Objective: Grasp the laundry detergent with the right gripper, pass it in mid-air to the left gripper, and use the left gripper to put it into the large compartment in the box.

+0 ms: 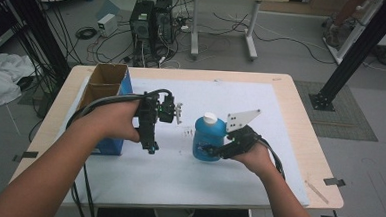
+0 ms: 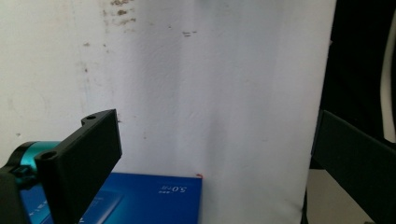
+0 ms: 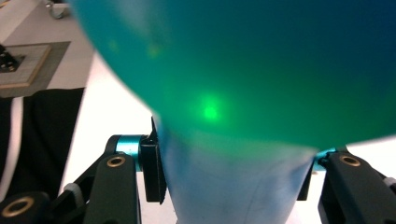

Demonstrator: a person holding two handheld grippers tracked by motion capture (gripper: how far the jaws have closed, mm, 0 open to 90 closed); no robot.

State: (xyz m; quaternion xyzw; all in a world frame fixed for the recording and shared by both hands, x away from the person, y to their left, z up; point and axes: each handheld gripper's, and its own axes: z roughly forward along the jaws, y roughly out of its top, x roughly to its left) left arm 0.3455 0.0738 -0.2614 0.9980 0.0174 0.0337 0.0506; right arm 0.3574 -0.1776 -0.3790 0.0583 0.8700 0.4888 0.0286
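Note:
A blue bottle (image 1: pixel 208 138) with a white cap (image 1: pixel 210 118) stands upright at the middle of the white mat (image 1: pixel 177 178). My right gripper (image 1: pixel 214 150) is shut on its lower body from the right. In the right gripper view the bottle (image 3: pixel 233 70) sits close up, and the right gripper (image 3: pixel 231 182) presses on it from both sides. I cannot tell whether the bottle touches the mat. My left gripper (image 1: pixel 151 142) hangs to the bottle's left, apart from it. In the left gripper view the left gripper (image 2: pixel 212 121) is open with nothing between its jaws.
An open-topped box (image 1: pixel 104 86), blue outside and brown cardboard inside, stands at the mat's left, close behind my left hand; its blue side (image 2: pixel 140 200) lies under the left gripper. Small dark marks (image 1: pixel 187 133) dot the mat. The wooden table edge (image 1: pixel 300 124) runs along the right.

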